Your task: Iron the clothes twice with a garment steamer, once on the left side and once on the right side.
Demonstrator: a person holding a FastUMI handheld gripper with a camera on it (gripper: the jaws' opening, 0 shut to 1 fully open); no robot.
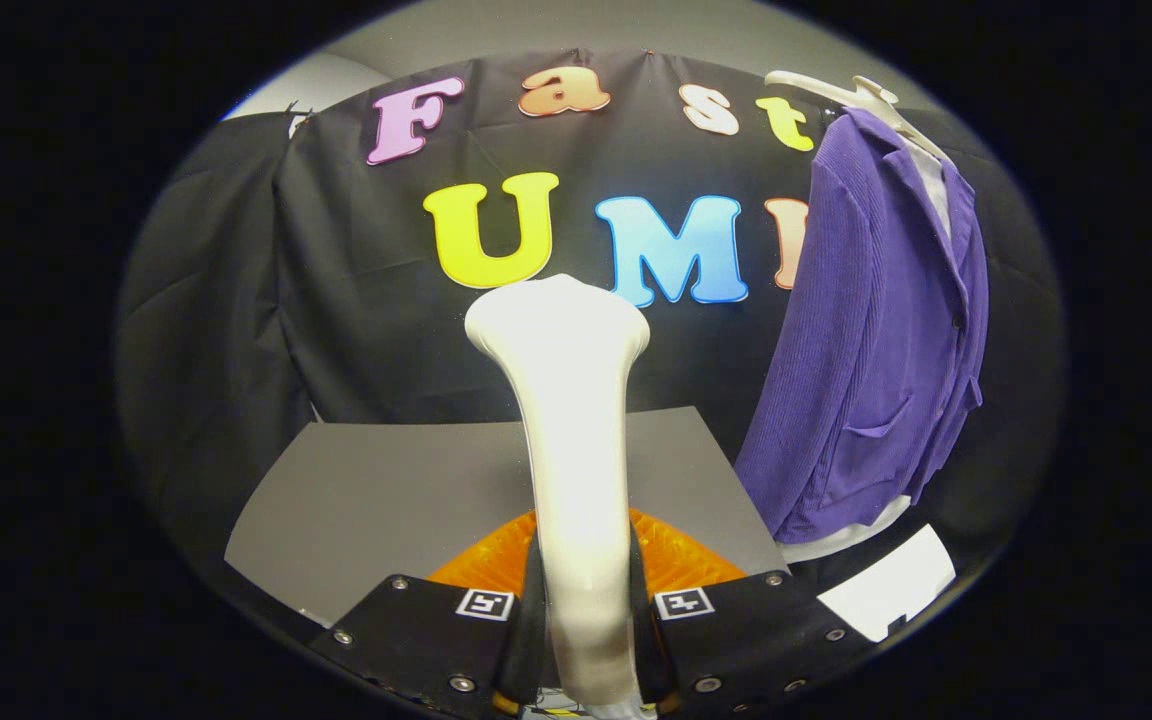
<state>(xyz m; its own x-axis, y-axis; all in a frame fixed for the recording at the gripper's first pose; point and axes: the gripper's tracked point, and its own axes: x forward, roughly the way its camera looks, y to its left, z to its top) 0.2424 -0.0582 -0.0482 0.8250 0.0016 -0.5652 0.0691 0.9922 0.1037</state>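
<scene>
A white garment steamer [573,440] stands upright between the fingers of my gripper [584,612], which is shut on its handle. Its wide head rises above the fingers and faces the booth wall. A purple cardigan [876,340] over a white shirt hangs on a white hanger [851,92], to the right of the steamer and beyond the fingers. The steamer head is apart from the cardigan, well to its left.
A grey table top [386,500] lies below and ahead of the fingers. A white sheet [891,585] lies under the hem of the cardigan. The black cloth wall closes the back and the left side.
</scene>
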